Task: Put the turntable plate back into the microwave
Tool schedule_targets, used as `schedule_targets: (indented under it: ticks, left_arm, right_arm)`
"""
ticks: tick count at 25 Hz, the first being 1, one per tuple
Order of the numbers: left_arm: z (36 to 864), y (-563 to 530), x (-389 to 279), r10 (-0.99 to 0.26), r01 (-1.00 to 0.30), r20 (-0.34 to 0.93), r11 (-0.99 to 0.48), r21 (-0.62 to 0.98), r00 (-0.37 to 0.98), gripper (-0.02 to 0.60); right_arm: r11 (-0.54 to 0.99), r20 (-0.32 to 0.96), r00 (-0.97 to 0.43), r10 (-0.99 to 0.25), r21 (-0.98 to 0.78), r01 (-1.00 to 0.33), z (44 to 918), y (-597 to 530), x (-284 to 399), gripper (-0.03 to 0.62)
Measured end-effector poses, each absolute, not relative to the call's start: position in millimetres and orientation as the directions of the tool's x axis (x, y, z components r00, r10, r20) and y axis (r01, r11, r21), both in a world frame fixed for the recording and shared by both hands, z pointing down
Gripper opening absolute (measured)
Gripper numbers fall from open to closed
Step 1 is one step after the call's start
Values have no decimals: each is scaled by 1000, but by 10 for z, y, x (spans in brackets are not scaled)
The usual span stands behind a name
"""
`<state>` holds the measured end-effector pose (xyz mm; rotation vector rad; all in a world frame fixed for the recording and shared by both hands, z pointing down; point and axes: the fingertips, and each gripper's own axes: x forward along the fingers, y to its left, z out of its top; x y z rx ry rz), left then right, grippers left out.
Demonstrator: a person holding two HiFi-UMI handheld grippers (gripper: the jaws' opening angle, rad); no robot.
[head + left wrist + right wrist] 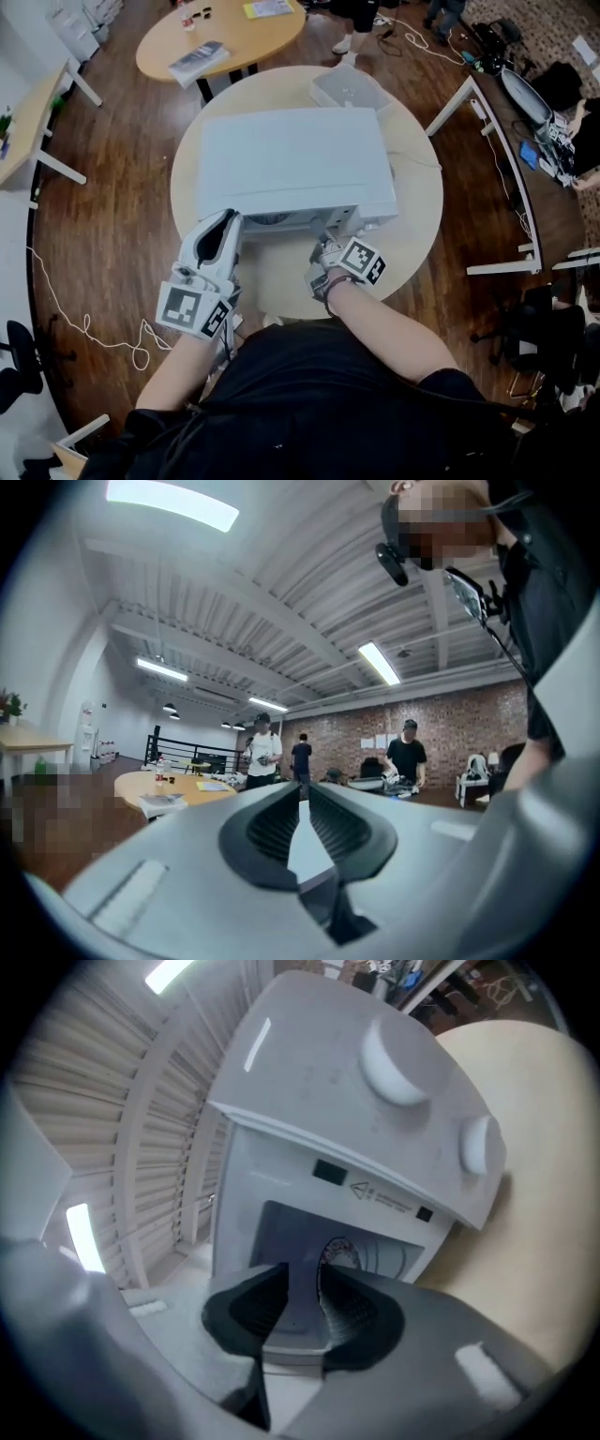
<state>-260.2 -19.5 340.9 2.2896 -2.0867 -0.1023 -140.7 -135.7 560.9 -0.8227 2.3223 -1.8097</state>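
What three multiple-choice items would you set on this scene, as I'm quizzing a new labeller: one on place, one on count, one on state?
1. Where does the microwave stand? A. floor B. shelf C. round table
2. How many knobs does it have? A. one B. two C. four
3. The right gripper's fingers are: A. apart B. pressed together C. out of view
Answers: C, the tabletop shows around it; B, two show in the right gripper view; A, a gap shows between them.
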Motion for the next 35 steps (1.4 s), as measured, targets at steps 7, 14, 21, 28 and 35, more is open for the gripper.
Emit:
schedule_targets:
  ticks: [7, 14, 21, 28, 35]
  left_arm:
    - [3554, -351, -2354, -991, -986, -28, -131, 104, 129, 31]
    - [3616, -381, -2156, -990, -986, -6, -139, 89, 139, 31]
    - [3751, -215, -2100, -994, -992, 35, -96, 81, 99, 14]
    - [3963, -256, -1945, -992, -990, 124, -5, 142, 23, 12]
    - [4238, -237, -1704, -986, -987, 169, 28, 157, -1, 5]
  right_arm:
    - [252, 183, -873, -452, -913, -322, 5246, -1363, -1035, 109]
    - [466, 152, -874, -461, -797, -384, 5019, -1430, -585, 90]
    - [654, 153, -922, -357, -663, -364, 4958, -1276, -460, 35]
    - [775, 133, -966, -224, -576, -259, 4752, -1318, -361, 3]
    - [746, 166, -954, -251, -594, -300, 5020, -1394, 36, 2]
